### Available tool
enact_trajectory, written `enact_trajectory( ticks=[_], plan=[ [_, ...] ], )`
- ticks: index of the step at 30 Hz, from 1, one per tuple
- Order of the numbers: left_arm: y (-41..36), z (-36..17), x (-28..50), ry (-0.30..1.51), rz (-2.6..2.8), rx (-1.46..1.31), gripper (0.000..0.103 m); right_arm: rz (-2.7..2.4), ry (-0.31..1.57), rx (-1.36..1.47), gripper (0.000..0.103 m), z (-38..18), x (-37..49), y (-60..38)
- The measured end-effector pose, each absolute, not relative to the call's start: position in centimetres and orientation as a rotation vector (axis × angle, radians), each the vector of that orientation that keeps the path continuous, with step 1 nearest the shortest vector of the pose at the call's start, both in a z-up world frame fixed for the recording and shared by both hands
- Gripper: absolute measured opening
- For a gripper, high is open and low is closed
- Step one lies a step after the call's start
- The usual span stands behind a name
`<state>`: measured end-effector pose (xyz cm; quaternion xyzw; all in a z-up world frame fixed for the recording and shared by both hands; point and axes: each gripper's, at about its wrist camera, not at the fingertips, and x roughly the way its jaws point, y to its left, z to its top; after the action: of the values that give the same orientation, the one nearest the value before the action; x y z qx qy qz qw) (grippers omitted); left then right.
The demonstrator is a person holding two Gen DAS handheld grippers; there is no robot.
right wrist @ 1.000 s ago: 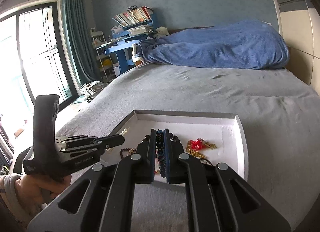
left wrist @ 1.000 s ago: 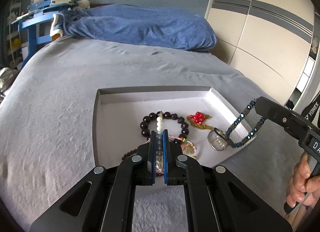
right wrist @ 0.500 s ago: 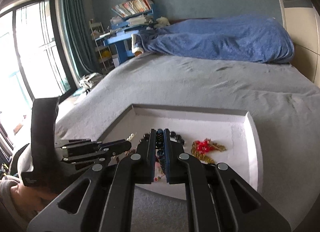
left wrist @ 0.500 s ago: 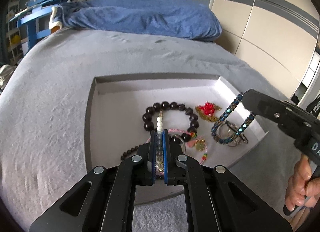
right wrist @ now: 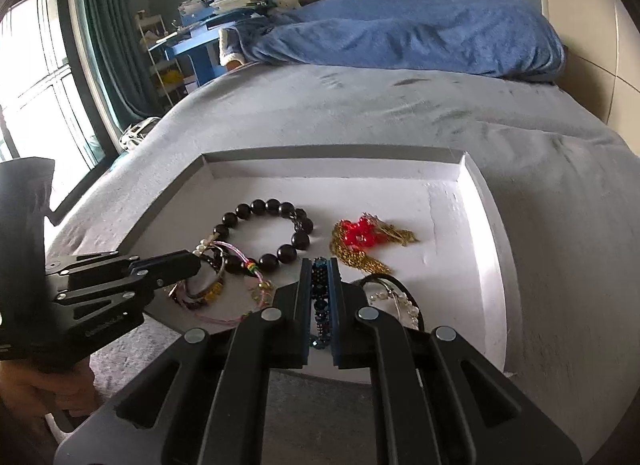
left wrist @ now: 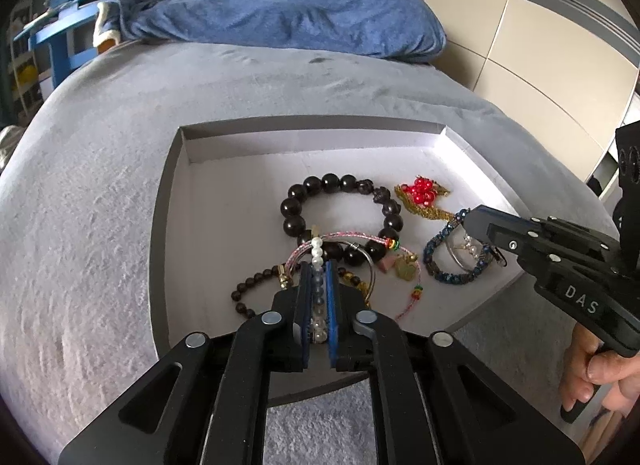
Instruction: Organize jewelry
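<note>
We grip a white pearl strand (left wrist: 317, 261) in the left claw (left wrist: 319, 281) and a blue beaded bracelet (right wrist: 320, 293) in the right claw (right wrist: 320, 277), both clamped; ahead, tangled pieces in the shallow grey tray (left wrist: 304, 125) remain unsorted.

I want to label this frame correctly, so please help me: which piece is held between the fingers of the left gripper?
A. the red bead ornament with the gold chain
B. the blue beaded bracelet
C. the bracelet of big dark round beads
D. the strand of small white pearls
D: the left gripper is shut on the pearl strand, whose white beads stick out between its blue pads.
</note>
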<state>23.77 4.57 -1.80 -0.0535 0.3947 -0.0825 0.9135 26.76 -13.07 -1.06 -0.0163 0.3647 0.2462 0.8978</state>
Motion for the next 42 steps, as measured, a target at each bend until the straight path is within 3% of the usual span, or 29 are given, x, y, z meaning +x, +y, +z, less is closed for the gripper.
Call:
enact_trajectory(
  ticks=[3, 7, 8, 10, 11, 16, 22, 27, 35, 42],
  plan=[
    [4.4, -1.6, 23.5, 0.797, -0.159, -0.099, 0.022, 0.501, 0.762, -0.041, 0.007, -1.4, 26.7, -13.1],
    [3.9, -1.2, 23.1, 0.769, -0.173, -0.081, 0.047, 0.491, 0.761, -0.038, 0.009, -1.6, 26.5, -13.4],
    [3.8, -1.1, 23.0, 0.761, -0.175, -0.075, 0.062, 0.491, 0.759, -0.036, 0.013, -1.6, 26.5, -13.4],
    [3.6, -0.7, 22.6, 0.729, -0.16, -0.066, 0.08, 0.493, 0.749, -0.026, 0.03, -1.4, 26.3, -13.7],
    [3.7, -0.6, 22.5, 0.722, -0.16, -0.07, 0.08, 0.493, 0.743, -0.022, 0.039, -1.4, 26.3, -13.8],
    [4.3, 0.1, 22.0, 0.686, -0.148, -0.103, 0.085, 0.488, 0.704, -0.014, 0.043, -0.8, 25.6, -14.4],
    [4.9, 1.7, 20.0, 0.6, -0.138, -0.142, 0.094, 0.439, 0.63, -0.001, 0.058, 0.4, 23.9, -16.3],
    [4.8, 2.2, 17.8, 0.546, -0.09, -0.127, 0.096, 0.42, 0.601, 0.03, 0.08, 0.5, 22.9, -17.3],
    [4.4, 1.5, 15.3, 0.558, -0.019, -0.106, 0.097, 0.409, 0.574, 0.033, 0.095, 0.1, 20.3, -17.7],
    [4.0, 1.2, 12.8, 0.543, 0.037, -0.114, 0.097, 0.407, 0.536, 0.053, 0.097, -0.1, 17.8, -18.6]
  ],
)
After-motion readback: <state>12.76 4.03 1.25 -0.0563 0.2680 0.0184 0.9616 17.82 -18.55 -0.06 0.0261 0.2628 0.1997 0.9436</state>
